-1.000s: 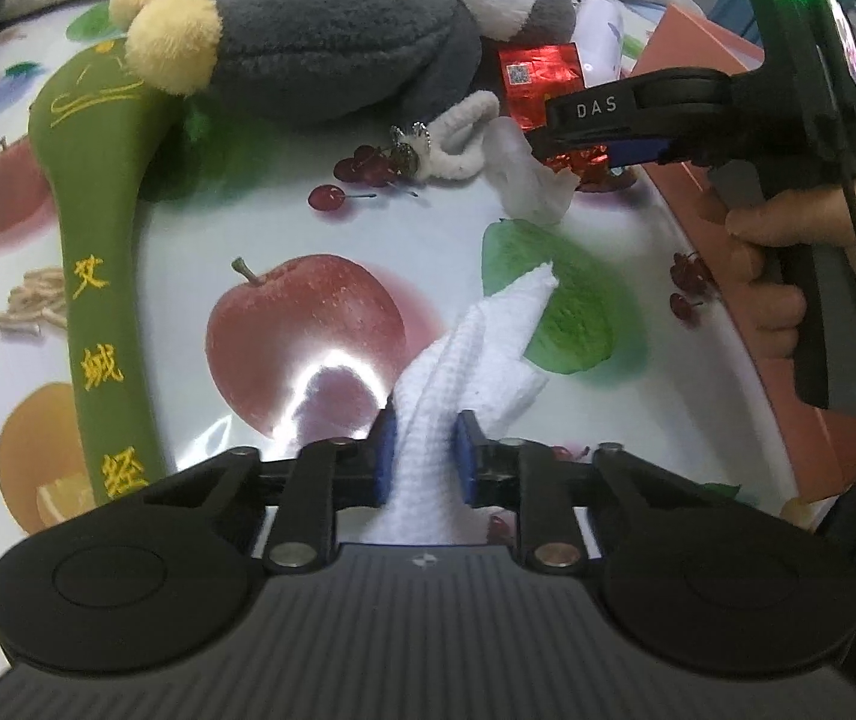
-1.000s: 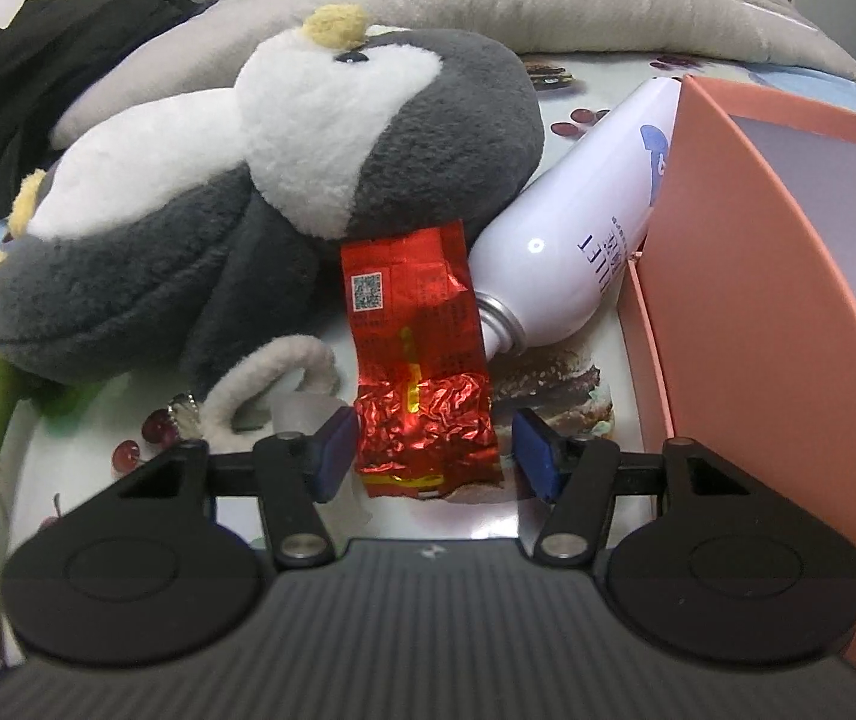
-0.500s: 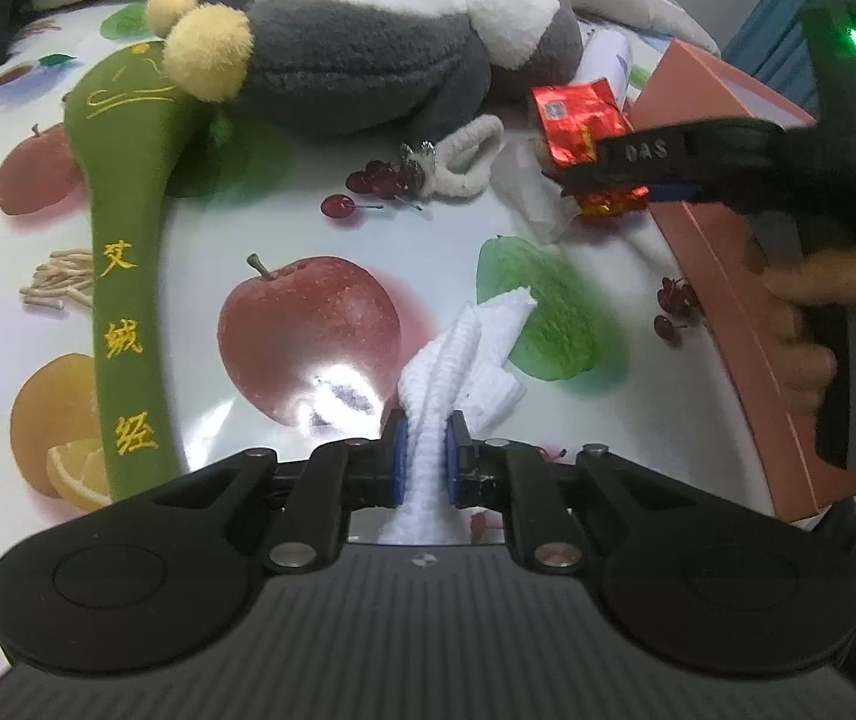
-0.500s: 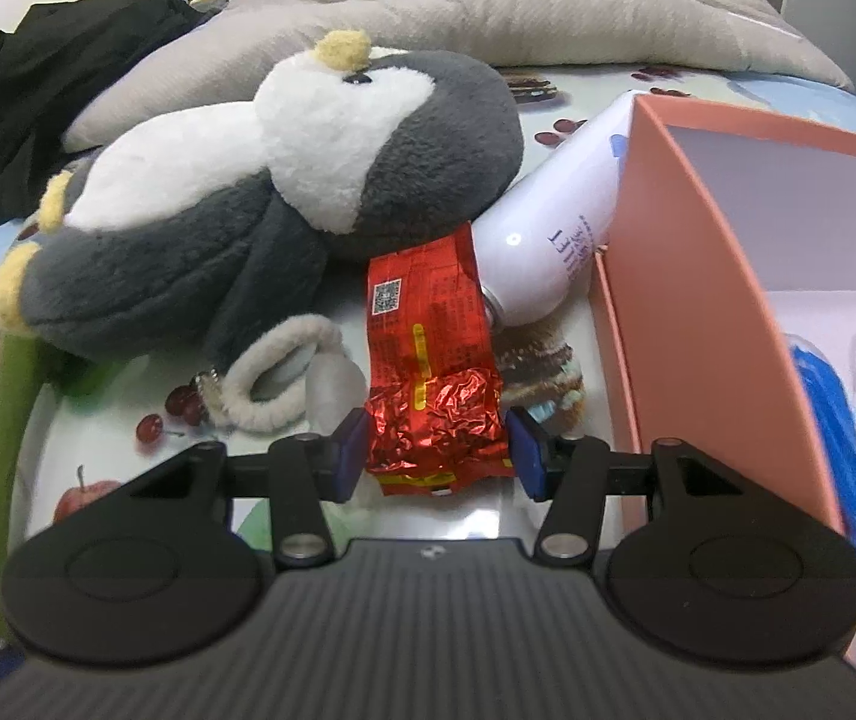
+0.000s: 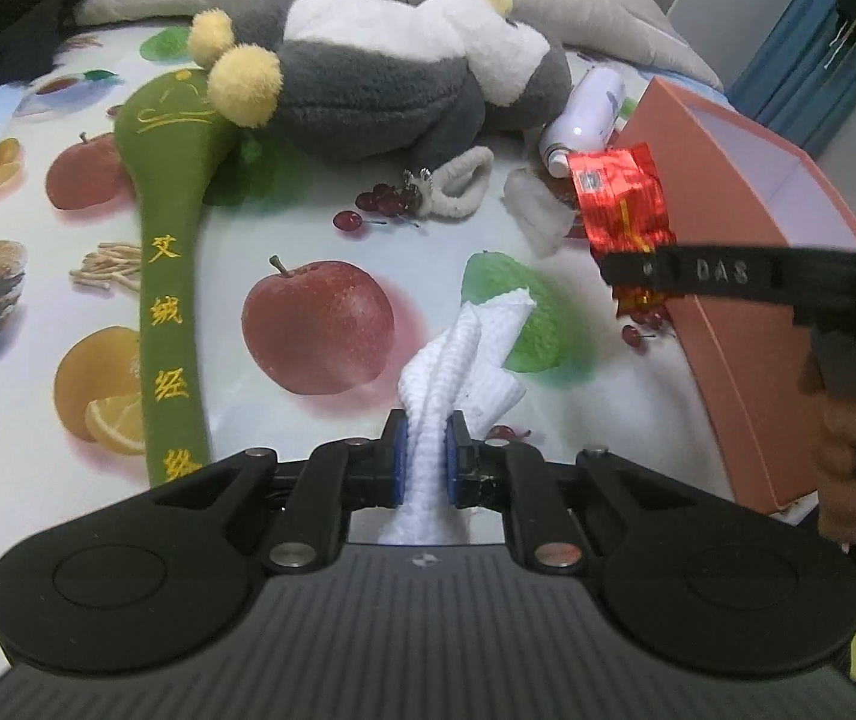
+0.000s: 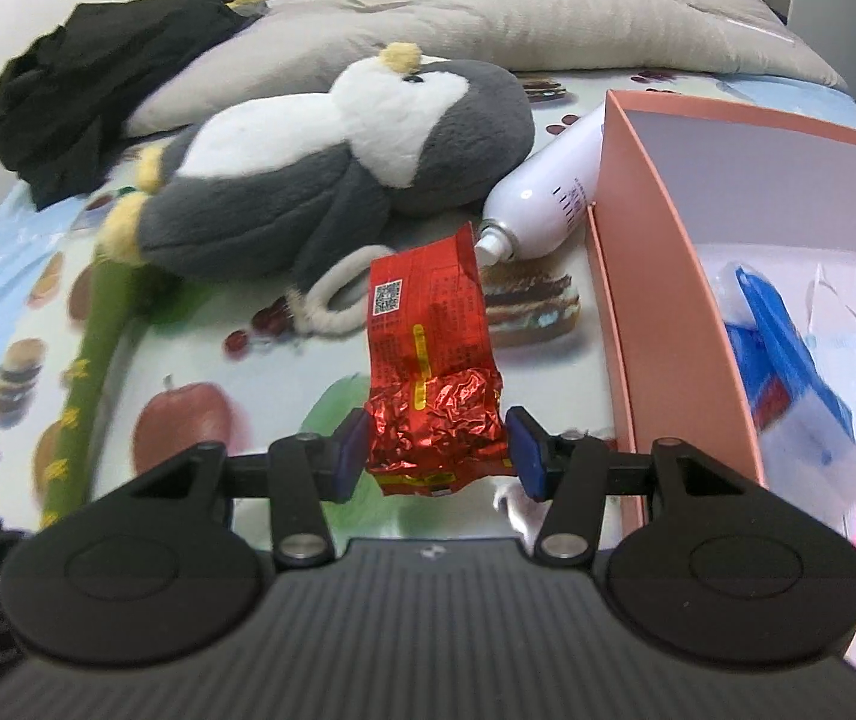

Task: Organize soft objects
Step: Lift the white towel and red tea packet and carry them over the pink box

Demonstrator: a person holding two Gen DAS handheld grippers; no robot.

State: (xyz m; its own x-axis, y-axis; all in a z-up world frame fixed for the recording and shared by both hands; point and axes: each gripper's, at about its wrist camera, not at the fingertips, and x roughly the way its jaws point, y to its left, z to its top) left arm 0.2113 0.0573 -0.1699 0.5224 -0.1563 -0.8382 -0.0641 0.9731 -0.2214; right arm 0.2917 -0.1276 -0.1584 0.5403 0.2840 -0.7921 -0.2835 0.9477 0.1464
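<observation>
your left gripper [image 5: 427,461] pinches the white cloth [image 5: 464,354] between its fingers, lifted above the fruit-print surface [image 5: 320,228]. your right gripper [image 6: 435,456] clamps the red foil packet [image 6: 428,360], just beside the pink box [image 6: 644,276].

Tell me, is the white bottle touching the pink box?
Touching. In the right wrist view, the white bottle lies against the outer wall of the pink box, with no gap visible.
</observation>
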